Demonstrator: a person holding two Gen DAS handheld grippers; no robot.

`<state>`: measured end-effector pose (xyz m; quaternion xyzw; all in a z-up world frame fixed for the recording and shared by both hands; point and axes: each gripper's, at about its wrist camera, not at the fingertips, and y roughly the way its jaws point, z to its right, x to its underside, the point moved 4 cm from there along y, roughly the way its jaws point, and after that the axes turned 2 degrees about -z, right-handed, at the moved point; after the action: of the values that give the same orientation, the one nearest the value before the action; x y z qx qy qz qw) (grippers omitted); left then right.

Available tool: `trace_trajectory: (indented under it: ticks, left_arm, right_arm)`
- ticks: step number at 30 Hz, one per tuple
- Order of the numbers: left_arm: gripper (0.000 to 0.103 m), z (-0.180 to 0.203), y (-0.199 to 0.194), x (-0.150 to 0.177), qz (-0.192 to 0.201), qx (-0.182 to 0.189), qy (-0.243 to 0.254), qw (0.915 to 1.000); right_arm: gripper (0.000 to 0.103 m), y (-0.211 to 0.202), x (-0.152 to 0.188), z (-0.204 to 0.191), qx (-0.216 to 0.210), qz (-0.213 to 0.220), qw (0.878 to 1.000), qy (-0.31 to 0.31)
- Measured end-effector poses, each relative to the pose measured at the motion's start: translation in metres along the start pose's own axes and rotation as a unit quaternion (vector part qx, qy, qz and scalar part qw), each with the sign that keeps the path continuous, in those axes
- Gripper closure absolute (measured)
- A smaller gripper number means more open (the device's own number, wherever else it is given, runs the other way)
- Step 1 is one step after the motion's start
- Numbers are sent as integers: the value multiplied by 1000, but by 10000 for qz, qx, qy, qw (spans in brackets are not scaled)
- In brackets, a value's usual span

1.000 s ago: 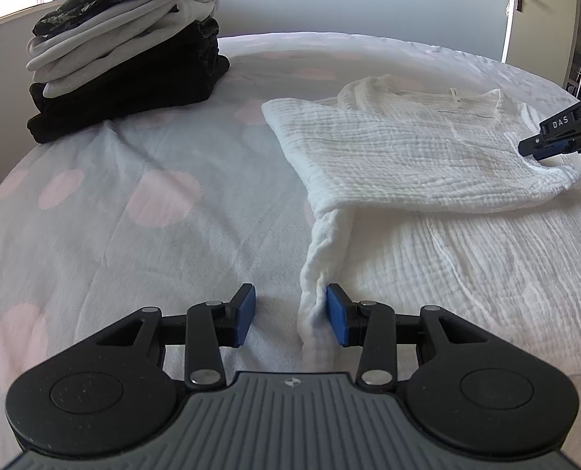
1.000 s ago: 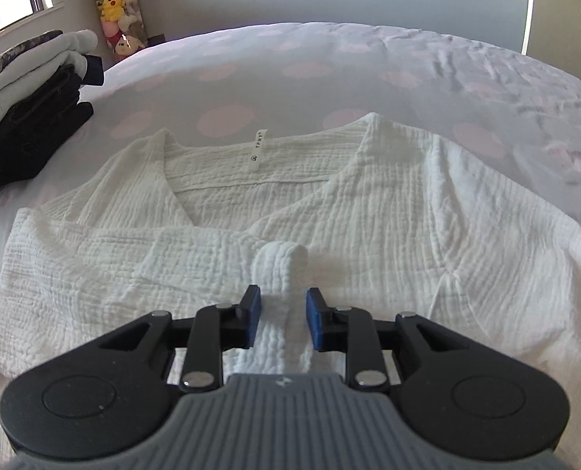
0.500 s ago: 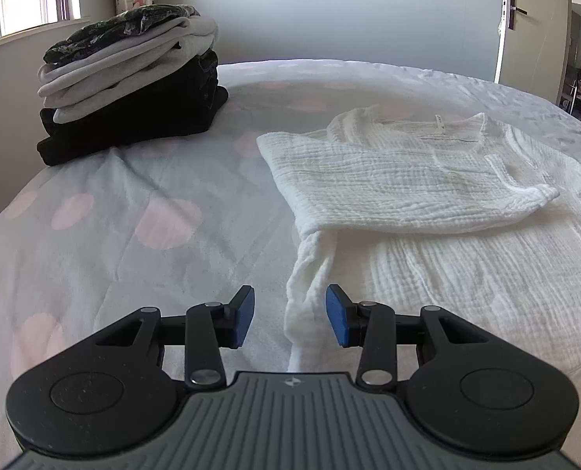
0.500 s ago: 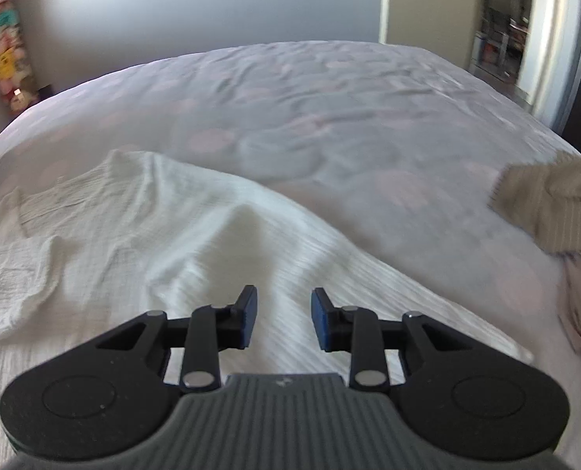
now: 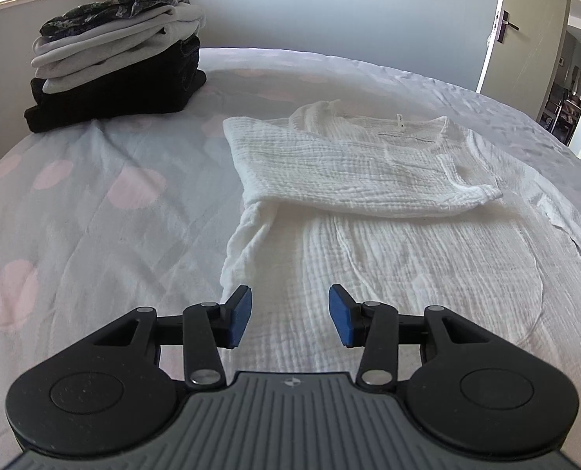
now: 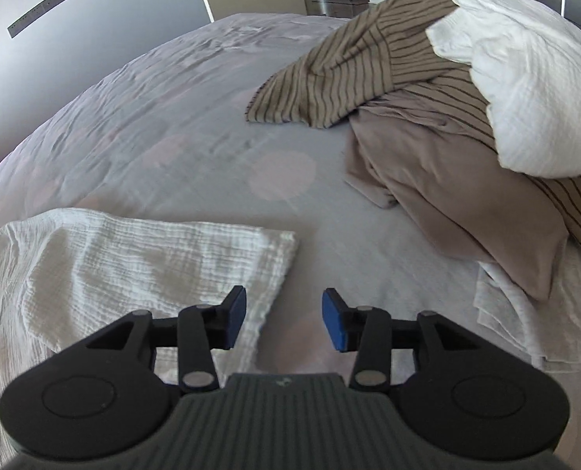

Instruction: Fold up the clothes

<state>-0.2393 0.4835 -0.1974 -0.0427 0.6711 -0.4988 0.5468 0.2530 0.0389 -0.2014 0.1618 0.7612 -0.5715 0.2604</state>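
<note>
Left gripper (image 5: 289, 316) hangs over the near part of the white crinkled top (image 5: 368, 203), its blue pads (image 5: 239, 316) apart and spreading wider, nothing pinched between them — the fabric lies flat beneath. The top is spread on the bed (image 5: 94, 211), a pale cover with faint pink spots. Moving outward in the left wrist view: the lower body of the top runs away from the gripper, its left edge bunched into a soft ridge. Beyond that, one sleeve (image 5: 353, 168) is folded across the chest, its cuff ending toward the right. Past the sleeve sits the neckline with a small label (image 5: 399, 120). Further back on the left, well apart from the top, stands a stack of folded clothes (image 5: 118, 66) — dark pieces below, grey ones above, a patterned dark one on top. Behind it all, a pale wall and a door (image 5: 525, 31) on the right.

Over to the right gripper (image 6: 284, 323): its jaws stand apart and are opening too, empty, hovering above bare bed cover just beside the edge of the white top's other sleeve (image 6: 145, 258), which lies to its left. Further off on the right, a loose pile of unfolded clothes (image 6: 447, 125) — a beige piece, a tan striped one, a white one (image 6: 533, 90) on top.
</note>
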Motion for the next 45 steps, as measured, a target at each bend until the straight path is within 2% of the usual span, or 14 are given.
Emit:
trace_trajectory:
  ticks: [4,9,13,18,22,25,27,28,30,34,38,41,45]
  left_arm:
    - [52,-7,-1,8,-81,-108,-231,9996]
    - [52,-5,0,11,-17,-263,-69,9996]
    - [52,0,1,14,6,-322,98,9994]
    - [52,6,1,15,42,-339,239,9991]
    - [52,7,5,16,6,-398,315,9987]
    - [52,5,8,16,0,-425,291,9987]
    - [52,4,11,15,11,-431,283,9987]
    - [52,3,12,15,13,-434,283,9987]
    - [52,2,12,14,24,-416,282,9987]
    - [52,0,11,12,58,-357,261,9990]
    - [52,-4,11,7,99,-292,123,9994]
    - [52,-7,10,5,126,-287,63,9995]
    - [52,-11,10,0,163,-263,-19,9995]
  right_arm:
    - [54,-3,7,22,-125,33,9990,418]
    - [53,-6,11,49,-339,92,9922,1197]
    - [48,-4,10,57,-505,202,9873,1495]
    - [50,15,13,40,-1239,-55,9818,1439]
    - [56,32,17,21,-1369,-263,9819,1279]
    - [60,42,14,15,-1396,-259,9814,1290]
    - [77,48,12,11,-1442,-302,9804,1307]
    - [90,51,11,9,-1463,-332,9800,1309]
    - [92,51,6,4,-1460,-269,9805,1288]
    - [93,35,-25,-12,-1409,94,9835,1134]
    - [93,11,-83,-39,-1383,490,9845,959]
    - [93,-9,-121,-75,-1471,677,9849,606]
    - [93,-42,-153,-149,-1699,792,9821,-171]
